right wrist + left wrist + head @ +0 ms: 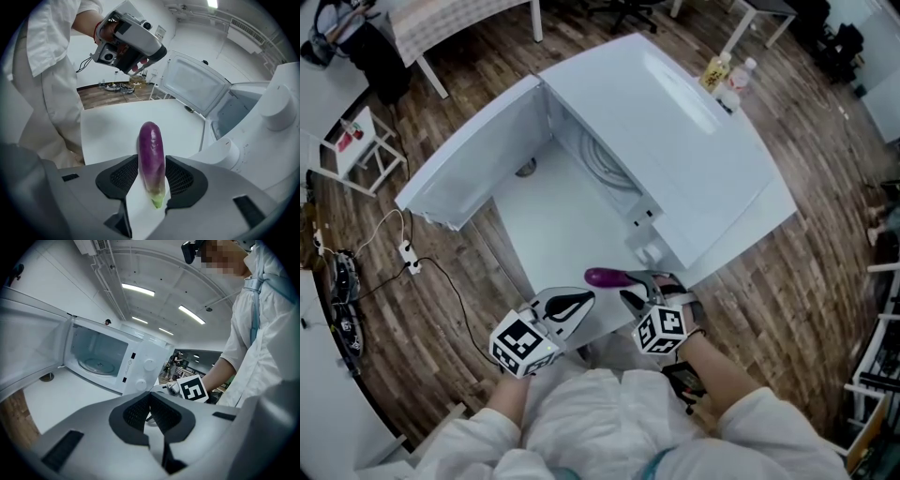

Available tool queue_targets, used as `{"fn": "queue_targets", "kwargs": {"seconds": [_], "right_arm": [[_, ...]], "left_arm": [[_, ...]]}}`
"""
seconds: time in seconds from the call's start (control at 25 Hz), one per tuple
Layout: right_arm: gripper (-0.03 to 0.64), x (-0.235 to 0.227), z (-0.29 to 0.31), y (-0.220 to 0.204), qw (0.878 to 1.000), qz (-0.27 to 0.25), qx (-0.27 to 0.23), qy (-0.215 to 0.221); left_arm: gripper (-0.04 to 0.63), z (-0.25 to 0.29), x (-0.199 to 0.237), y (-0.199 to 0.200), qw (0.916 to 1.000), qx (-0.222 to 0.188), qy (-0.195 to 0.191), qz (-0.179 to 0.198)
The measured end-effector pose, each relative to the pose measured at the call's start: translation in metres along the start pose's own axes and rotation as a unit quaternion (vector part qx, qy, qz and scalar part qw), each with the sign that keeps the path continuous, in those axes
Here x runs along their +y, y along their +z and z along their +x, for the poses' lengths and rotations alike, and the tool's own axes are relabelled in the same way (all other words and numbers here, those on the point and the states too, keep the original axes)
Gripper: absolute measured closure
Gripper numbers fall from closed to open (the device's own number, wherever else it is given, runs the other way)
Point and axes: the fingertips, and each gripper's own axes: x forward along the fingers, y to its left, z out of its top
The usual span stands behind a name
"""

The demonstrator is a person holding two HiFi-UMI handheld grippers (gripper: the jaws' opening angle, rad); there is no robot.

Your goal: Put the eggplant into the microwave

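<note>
A purple eggplant (pixel 607 277) with a green stem end lies on the white table (pixel 553 234) at its near edge. My right gripper (pixel 639 289) points down over it. In the right gripper view the eggplant (pixel 151 154) lies lengthwise between the jaws of that gripper (pixel 151 177), which stand open close beside it. My left gripper (pixel 579 302) hovers just left of the eggplant, shut and empty; its pads meet at the tips (pixel 150 397). The white microwave (pixel 675 122) stands ahead with its door (pixel 469 159) swung wide open, and its glass turntable (pixel 96 365) is bare.
Two bottles (pixel 724 73) stand at the far edge of the microwave's top. The control knobs (pixel 276 108) are close on the right of my right gripper. A power strip with cables (pixel 408 253) lies on the wooden floor at left, near a small white stand (pixel 356 145).
</note>
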Motion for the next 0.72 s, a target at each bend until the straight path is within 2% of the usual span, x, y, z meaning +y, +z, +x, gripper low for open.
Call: {"fn": "queue_targets", "kwargs": {"seconds": [0.28, 0.6, 0.72], "right_arm": [[0.433, 0.002, 0.008, -0.006, 1.0, -0.011, 0.017, -0.004], [0.433, -0.004, 0.014, -0.009, 0.997, -0.017, 0.052, -0.05], [0.434, -0.006, 0.014, -0.009, 0.996, -0.017, 0.061, -0.055]], "left_arm": [[0.594, 0.0, 0.0, -0.006, 1.0, 0.005, -0.001, -0.001], [0.594, -0.009, 0.003, -0.01, 0.9999, 0.012, 0.001, -0.001], [0.593, -0.016, 0.006, -0.01, 0.9999, 0.015, 0.001, -0.001]]}}
